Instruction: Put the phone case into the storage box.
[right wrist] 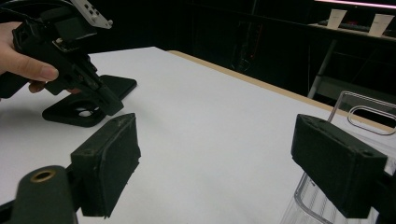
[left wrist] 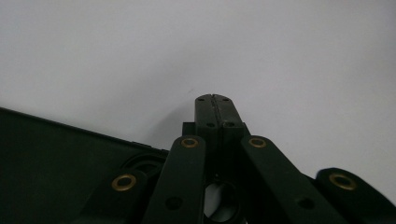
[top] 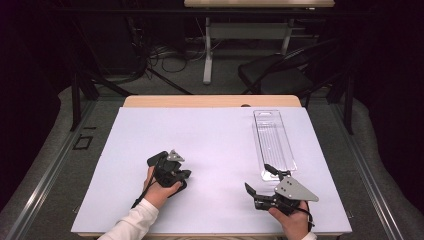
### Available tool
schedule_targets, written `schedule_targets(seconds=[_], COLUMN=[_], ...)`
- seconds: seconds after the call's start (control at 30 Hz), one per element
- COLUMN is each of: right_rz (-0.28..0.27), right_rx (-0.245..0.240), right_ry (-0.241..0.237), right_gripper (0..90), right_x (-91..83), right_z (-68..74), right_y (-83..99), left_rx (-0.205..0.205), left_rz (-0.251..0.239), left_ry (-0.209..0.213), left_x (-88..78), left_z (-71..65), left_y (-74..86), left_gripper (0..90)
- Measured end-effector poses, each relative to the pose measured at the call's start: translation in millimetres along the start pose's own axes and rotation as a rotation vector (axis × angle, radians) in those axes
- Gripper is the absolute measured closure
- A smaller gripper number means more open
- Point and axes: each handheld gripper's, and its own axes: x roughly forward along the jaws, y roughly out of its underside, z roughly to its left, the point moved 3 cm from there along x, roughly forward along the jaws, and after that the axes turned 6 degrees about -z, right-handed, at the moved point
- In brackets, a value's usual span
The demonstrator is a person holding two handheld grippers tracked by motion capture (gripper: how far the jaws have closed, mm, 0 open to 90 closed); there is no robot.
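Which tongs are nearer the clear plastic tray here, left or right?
Right. The right tongs, jaws open, sit at the near end of the clear plastic tray, one jaw beside its corner. The left tongs, shut, are well off to its left by a flat black object.

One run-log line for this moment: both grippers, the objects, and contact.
left gripper: shut, empty, above black flat object | right gripper: open, empty, beside clear plastic tray | contact: none visible | surface: white table
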Motion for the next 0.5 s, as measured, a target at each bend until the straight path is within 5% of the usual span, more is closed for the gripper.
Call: schedule_targets(seconds=[0.5], right_rz=[0.005], right_rx=[0.002], right_ry=[-0.001], right_gripper=[14.2], right_x=[0.6], right_z=[1.1], right_y=[0.2], left_rx=[0.007], left_rz=[0.035], left_ry=[0.007], left_x=[4.0], left_z=[-2.5], left_y=[4.8], left_gripper=[90.0])
